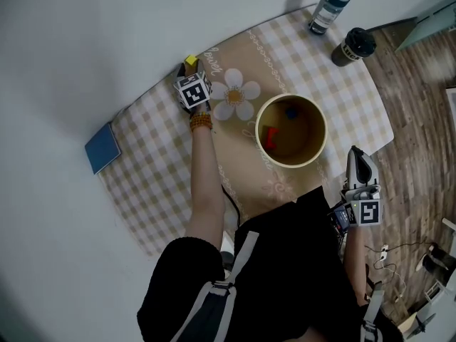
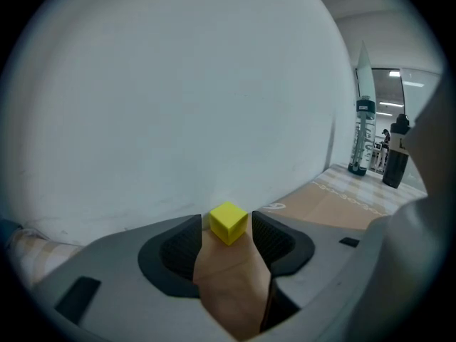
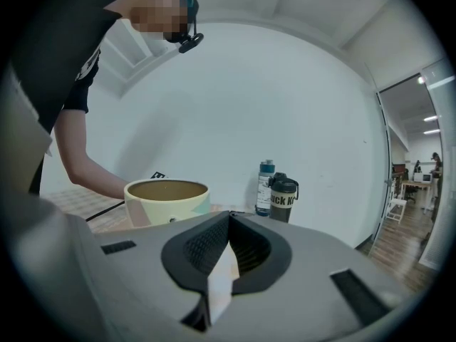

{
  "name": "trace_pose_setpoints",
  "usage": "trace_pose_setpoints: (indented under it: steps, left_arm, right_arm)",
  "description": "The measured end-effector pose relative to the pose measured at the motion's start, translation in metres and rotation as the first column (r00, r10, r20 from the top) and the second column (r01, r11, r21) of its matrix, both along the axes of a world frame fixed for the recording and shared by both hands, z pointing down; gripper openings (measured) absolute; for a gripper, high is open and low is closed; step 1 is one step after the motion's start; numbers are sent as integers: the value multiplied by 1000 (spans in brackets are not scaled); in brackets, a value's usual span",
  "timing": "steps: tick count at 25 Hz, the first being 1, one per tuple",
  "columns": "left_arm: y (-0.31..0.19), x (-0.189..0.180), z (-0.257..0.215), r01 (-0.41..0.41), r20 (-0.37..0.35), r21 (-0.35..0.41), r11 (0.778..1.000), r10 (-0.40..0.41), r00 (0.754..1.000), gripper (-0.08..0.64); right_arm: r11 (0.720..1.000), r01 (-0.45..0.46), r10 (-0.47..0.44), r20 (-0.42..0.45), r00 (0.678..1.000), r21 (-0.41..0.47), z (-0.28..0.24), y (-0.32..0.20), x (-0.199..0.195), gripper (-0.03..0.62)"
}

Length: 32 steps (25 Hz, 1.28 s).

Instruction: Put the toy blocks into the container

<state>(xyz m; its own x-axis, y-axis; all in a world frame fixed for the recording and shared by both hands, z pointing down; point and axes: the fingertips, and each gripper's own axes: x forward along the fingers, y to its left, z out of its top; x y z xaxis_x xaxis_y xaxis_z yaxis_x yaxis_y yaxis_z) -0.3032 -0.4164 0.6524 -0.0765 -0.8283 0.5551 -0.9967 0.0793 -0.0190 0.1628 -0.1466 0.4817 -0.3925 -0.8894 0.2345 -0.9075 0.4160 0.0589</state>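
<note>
A red block (image 1: 271, 138) and a blue block (image 1: 291, 111) are in the round tub (image 1: 318, 148). The yellow block (image 1: 190, 61) is left to do. It sits far left on the cloth (image 1: 153, 166), between the left gripper's (image 2: 226, 226) wide fingers. The right gripper (image 3: 228, 219) is pinched closed, empty.

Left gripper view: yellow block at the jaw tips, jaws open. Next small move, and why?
Probably nudge the left gripper forward a touch, then close. Its jaws stand open and the yellow block sits only at their tips, seemingly clear of both pads, so closing now might catch just a corner.
</note>
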Motion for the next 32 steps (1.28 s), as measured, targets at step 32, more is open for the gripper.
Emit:
trace_pose_setpoints:
  steps: [32]
  left_arm:
    - [118, 1, -110, -137, 83, 170, 976, 124, 989, 149]
  right_arm:
    - [987, 129, -129, 0, 992, 94, -27, 24, -26, -2]
